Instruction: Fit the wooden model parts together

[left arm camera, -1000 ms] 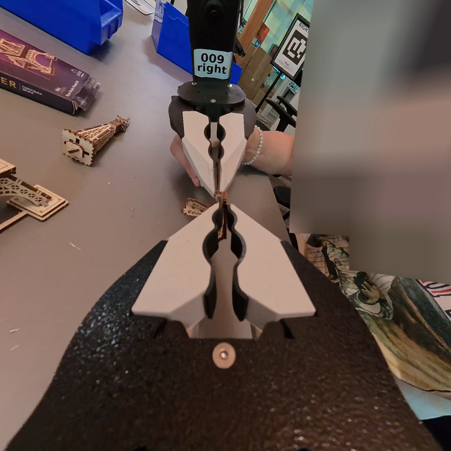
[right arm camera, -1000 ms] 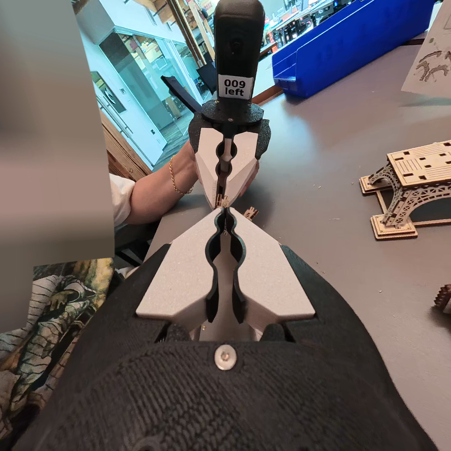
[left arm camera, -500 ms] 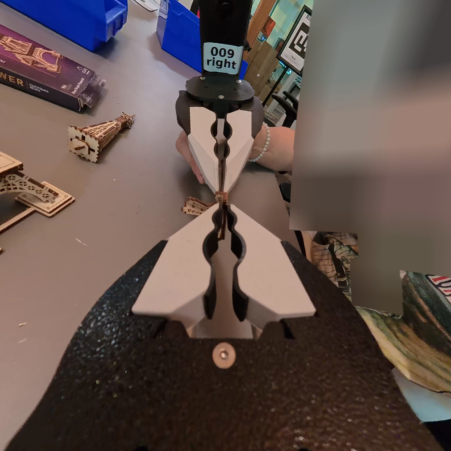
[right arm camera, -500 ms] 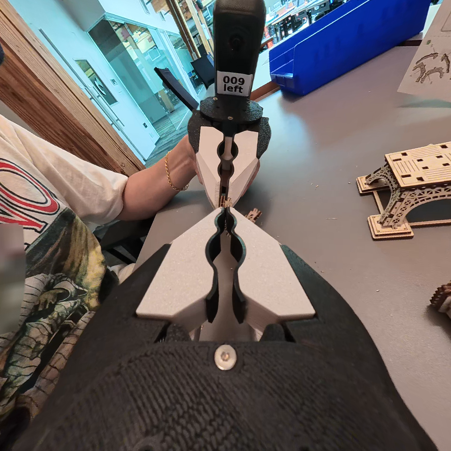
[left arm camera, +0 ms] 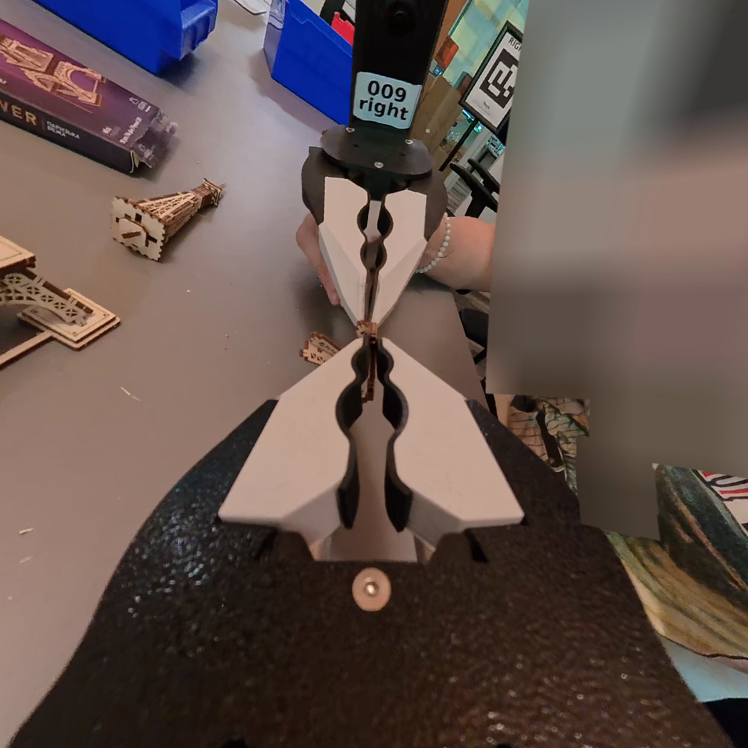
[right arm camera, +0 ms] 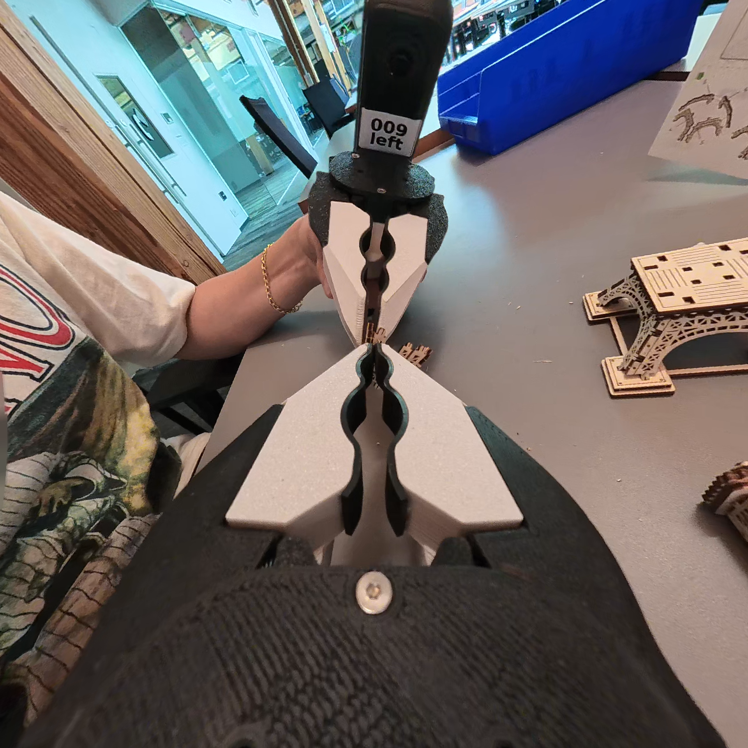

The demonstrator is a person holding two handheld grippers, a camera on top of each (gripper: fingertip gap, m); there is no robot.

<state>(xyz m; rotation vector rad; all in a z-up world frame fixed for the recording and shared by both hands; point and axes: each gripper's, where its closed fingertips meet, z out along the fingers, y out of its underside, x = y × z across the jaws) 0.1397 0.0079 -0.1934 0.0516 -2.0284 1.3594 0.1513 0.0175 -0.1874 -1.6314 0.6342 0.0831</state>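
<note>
2 hand-held grippers meet tip to tip above the front edge of the grey table (left arm camera: 210, 404), each clamped on a thin wooden part. The left gripper (left arm camera: 369, 343) has its white fingers (left arm camera: 307, 437) pressed together at the tips on a flat laser-cut piece that stands on edge in the slot between them, with a little of it poking out ahead of the tips. The right gripper (left arm camera: 369, 313), seen facing it, is likewise closed, and a small notched wooden piece (left arm camera: 367, 328) sits right at its fingertips, touching the part held by the left one.

From the right wrist view the same joint shows: the right gripper (right arm camera: 371, 348) pinches its own thin part edge-on, and the left gripper (right arm camera: 370, 330) opposite holds a pale slotted piece (right arm camera: 374, 334) at its tips, the 2 parts in contact between the 4 fingertips. Whether the parts are fully seated in each other cannot be told.

1 loose lattice piece (left arm camera: 317, 350) lies on the table just beside and below the meeting point. Well apart to the side stand the arched tower base (right arm camera: 680, 315) and, lying on its side, the tapered tower top (left arm camera: 162, 218). Farther back are a purple kit box (left arm camera: 73, 113) and blue bins (left arm camera: 311, 60).
</note>
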